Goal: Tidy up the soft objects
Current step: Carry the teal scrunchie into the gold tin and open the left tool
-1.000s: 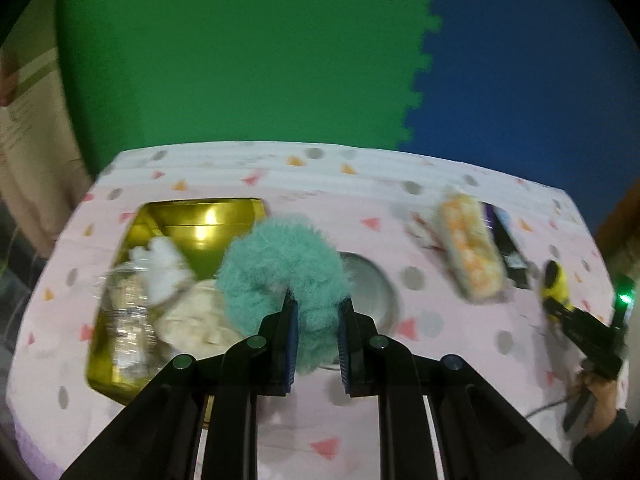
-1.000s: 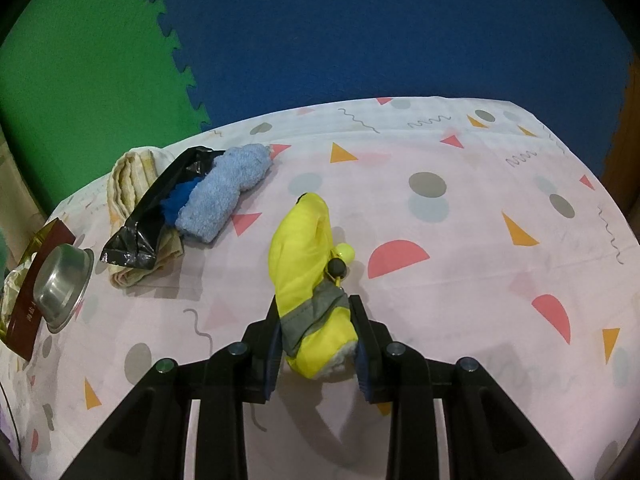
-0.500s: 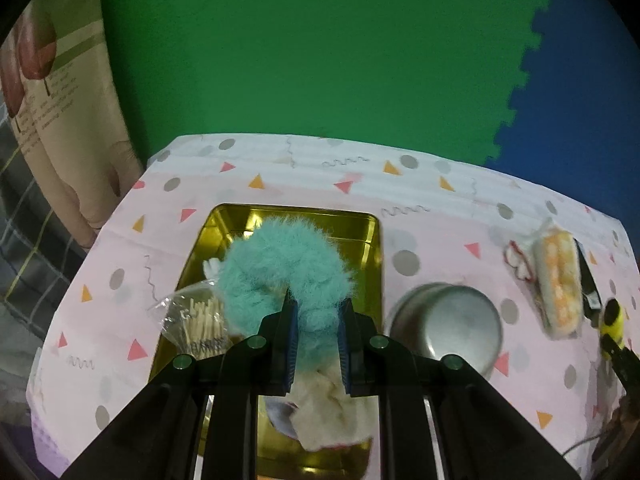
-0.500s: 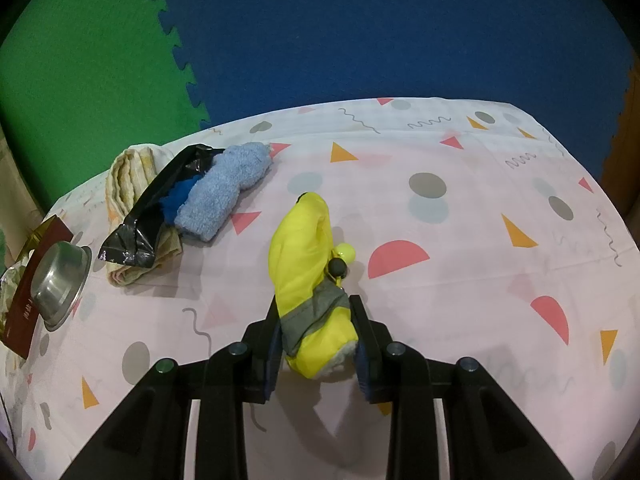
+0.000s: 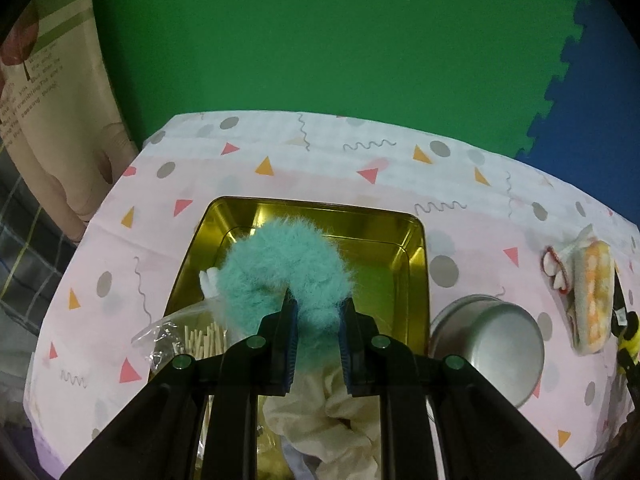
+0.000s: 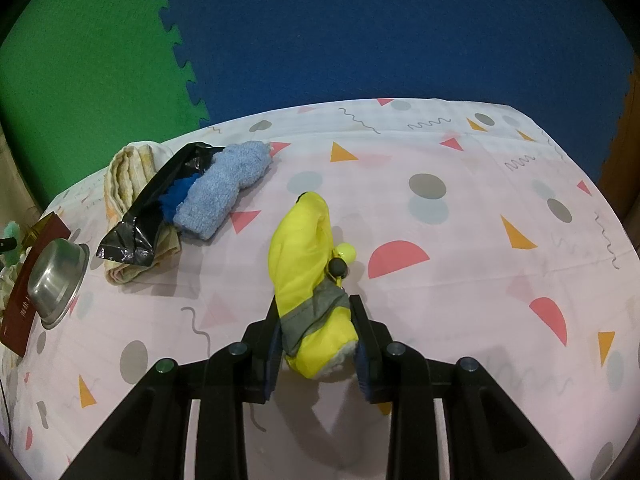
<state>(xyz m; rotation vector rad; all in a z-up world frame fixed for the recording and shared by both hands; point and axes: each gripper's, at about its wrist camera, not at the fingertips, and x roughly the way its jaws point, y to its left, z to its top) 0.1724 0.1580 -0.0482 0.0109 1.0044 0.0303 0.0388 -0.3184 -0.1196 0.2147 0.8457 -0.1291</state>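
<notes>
holding a fluffy teal scrunchie (image 5: 280, 272) between its blue pads (image 5: 290, 344), the left gripper (image 5: 318, 344) is closed down on the fuzz and has it up over the gold tin tray (image 5: 416, 264); inside that tray there's a crumpled cream cloth (image 5: 332, 412) at the near end, a bit of white fluff (image 5: 208, 280) peeking out left of the scrunchie, and a clear bag of wooden sticks (image 5: 192, 340) slumped over the left wall; just right of the tray sits a steel bowl (image 5: 492, 340), and further right a folded orange-and-cream towel (image 5: 592, 288) lies on the pink patterned tablecloth (image 5: 360, 168); over on the other side the right gripper (image 6: 318, 352) is clamped on a yellow pouch (image 6: 308, 248) with a grey band, the fingers squeezing its near end while the rest lies forward on the cloth, a small black-and-yellow toggle beside it; off to the left of that view a light blue fuzzy sock (image 6: 224, 188) lies against a black plastic bag (image 6: 156, 208), both resting on the folded towel, so those soft bits are well apart from the tray; the steel bowl shows up at the far left edge there too, next to the tray's dark red side; green and blue foam mats fill the background.
</notes>
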